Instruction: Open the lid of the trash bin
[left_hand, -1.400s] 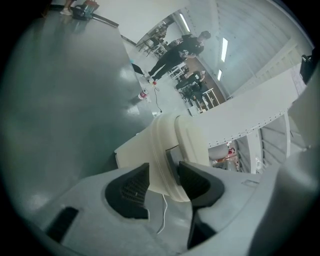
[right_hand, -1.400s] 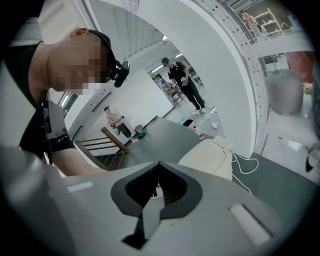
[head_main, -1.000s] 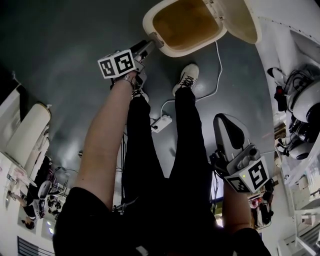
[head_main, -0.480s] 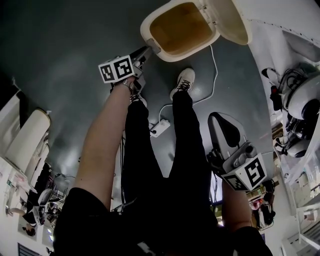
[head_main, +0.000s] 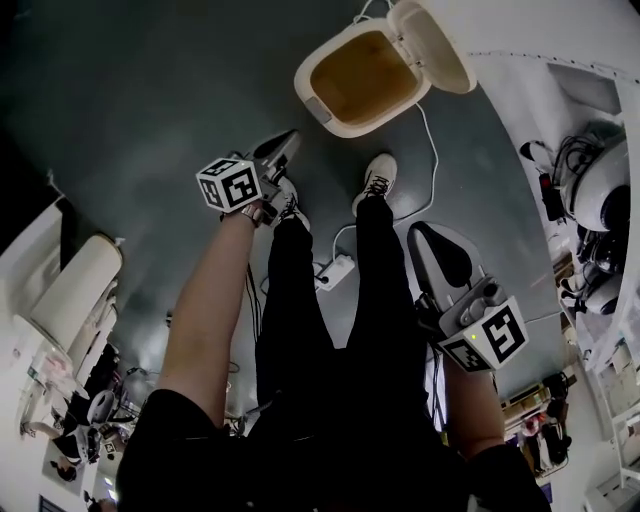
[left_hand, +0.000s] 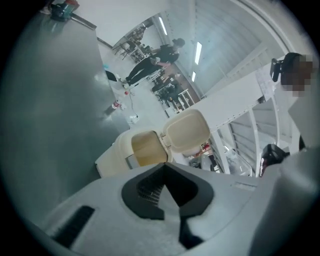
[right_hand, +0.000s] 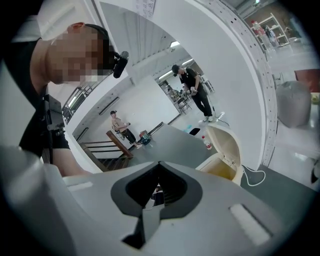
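The cream trash bin (head_main: 322, 112) stands on the dark floor at the top of the head view. Its lid (head_main: 437, 47) is swung back and open, showing a brownish inside. My left gripper (head_main: 289, 141) hangs short of the bin's front edge, apart from it, shut and empty. The left gripper view looks over the shut jaws at the bin (left_hand: 116, 154) and its raised lid (left_hand: 186, 131). My right gripper (head_main: 424, 234) is lower right beside the person's leg, shut, holding nothing. From its own view the bin (right_hand: 221, 169) lies ahead to the right.
A white power strip (head_main: 336, 272) with a cable lies on the floor between the person's white shoes (head_main: 378, 172). A white curved wall and white equipment (head_main: 598, 205) fill the right side. A cream object (head_main: 62, 282) stands at the left. People stand far off.
The left gripper has left the bin's front edge, drawn back and upward, and its jaws have closed. The bin now sits farther off in view. The right gripper rose slightly.
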